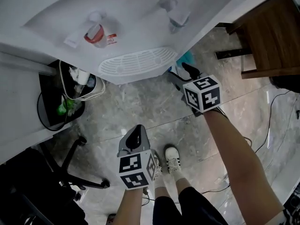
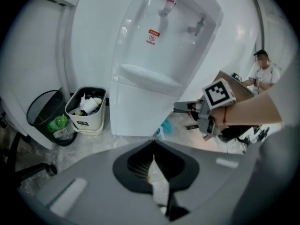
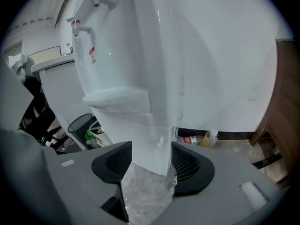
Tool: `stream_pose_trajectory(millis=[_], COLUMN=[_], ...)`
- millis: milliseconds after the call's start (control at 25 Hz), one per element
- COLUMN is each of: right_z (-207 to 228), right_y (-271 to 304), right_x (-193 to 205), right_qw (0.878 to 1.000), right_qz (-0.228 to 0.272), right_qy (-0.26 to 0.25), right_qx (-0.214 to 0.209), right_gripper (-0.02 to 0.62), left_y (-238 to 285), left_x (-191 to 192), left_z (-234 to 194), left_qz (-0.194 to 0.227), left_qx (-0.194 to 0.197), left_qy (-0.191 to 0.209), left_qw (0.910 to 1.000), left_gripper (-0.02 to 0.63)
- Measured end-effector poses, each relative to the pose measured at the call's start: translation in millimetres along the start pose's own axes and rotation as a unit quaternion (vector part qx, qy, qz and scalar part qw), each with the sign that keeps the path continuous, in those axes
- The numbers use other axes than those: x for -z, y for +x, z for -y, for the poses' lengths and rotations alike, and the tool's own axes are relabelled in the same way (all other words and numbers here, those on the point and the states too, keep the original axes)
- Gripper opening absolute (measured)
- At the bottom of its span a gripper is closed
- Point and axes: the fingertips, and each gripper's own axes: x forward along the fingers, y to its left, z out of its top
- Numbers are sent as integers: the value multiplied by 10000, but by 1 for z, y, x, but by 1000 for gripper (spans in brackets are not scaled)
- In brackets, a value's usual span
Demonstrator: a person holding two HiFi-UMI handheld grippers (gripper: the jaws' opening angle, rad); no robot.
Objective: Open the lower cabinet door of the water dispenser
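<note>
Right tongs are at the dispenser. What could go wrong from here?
The open right tongs straddle a corner of the lower cabinet, no handle visible; closing there may slip or grab the body, not the door.
The white bin stands close beside the dispenser; a swinging door might hit it.

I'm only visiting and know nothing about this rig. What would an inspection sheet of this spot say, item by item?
Surface: pale marble-look floor.
Job's things: white water dispenser; its lower cabinet door looks closed.
Clutter: black mesh bin and white bin, both holding rubbish; bottles on the floor by the wall.
Grippers: left gripper fingers together, holding nothing, back from the dispenser; right gripper fingers apart at the cabinet's front corner, contact unclear.
Cables: dark cable trailing across the floor on the right.
Surroundings: office chair base, wooden furniture, a person in the background.
</note>
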Motion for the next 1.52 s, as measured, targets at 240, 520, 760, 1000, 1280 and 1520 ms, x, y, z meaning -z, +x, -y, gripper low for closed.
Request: stream_pose_trajectory(millis=[240, 520, 760, 1000, 1280, 1520], right_z=[9, 5, -7, -43, -111, -192], right_y=[22, 20, 3, -32, -70, -85], right_x=[-25, -23, -4, 34, 81, 106], right_qw=[9995, 9997, 9993, 9993, 9987, 9938], right_qz=[42, 218, 198, 67, -161, -319], right_qy=[-300, 20, 278, 371, 240, 316], right_qx=[-82, -56, 121, 21, -428, -1019], right_gripper=[270, 270, 228, 199, 143, 87], left_y=[12, 18, 16, 4, -14, -35], left_x=[3, 3, 7, 10, 40, 70], left_z=[14, 18, 18, 21, 17, -3], left_qz=[16, 3, -84, -15, -77, -128], left_qx=[76, 81, 33, -19, -140, -353], left_qy=[161, 118, 87, 159, 85, -103], left_qw=[9998, 9999, 9999, 9999, 9998, 9992], left_gripper=[6, 6, 6, 6, 7, 6])
